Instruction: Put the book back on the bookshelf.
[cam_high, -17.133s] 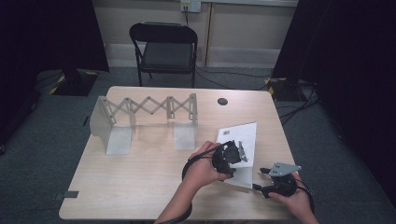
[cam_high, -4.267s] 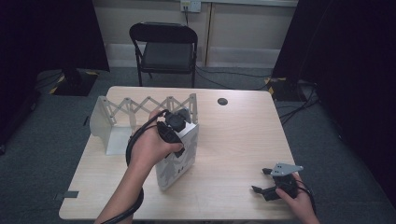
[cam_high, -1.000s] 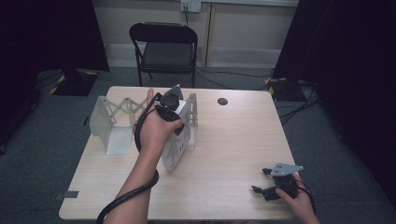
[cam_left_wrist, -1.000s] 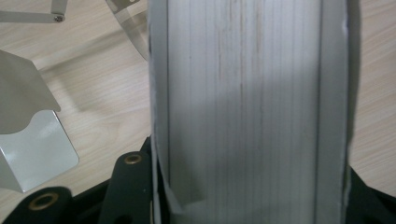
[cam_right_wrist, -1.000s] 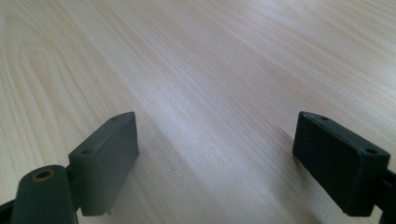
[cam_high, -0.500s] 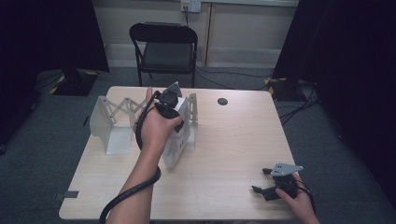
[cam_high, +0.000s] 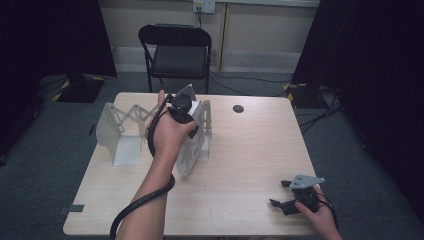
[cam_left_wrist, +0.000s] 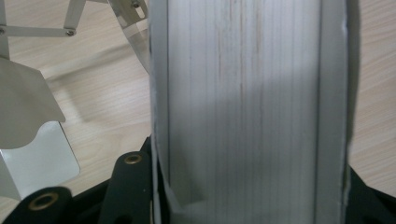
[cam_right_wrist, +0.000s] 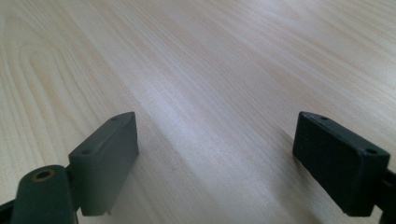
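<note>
The thick white-covered book (cam_high: 192, 150) now stands nearly upright on the pale wooden counter (cam_high: 250, 150), its top leaning against the right-hand end plate of the white metal expanding book rack (cam_high: 120, 125), whose scissor links stretch away to the left. A few seconds ago the same book was being carried across the middle of the counter, and much earlier it lay flat near the front right corner; in the last second it has been tipped up from a slant to stand close against the plate. The left gripper (cam_high: 182, 107) holds it from above, its black fingers (cam_left_wrist: 133, 186) clamped on the two covers, with the page edges (cam_left_wrist: 243, 93) running straight up between them in the left gripper view and a rack plate (cam_left_wrist: 28, 140) off to the side. The grip has not loosened. The right gripper (cam_high: 290, 197) rests near the front right corner, where it has kept its place throughout, its fingers (cam_right_wrist: 105, 163) spread wide over bare wood with nothing between them. Judging by this, the shelving is nearly done: the book has reached the rack, but it seems to stand outside the end plate rather than between the two plates, though I cannot be sure from above. It probably needs settling square before the left fingers let go, or it may slide and topple.
</note>
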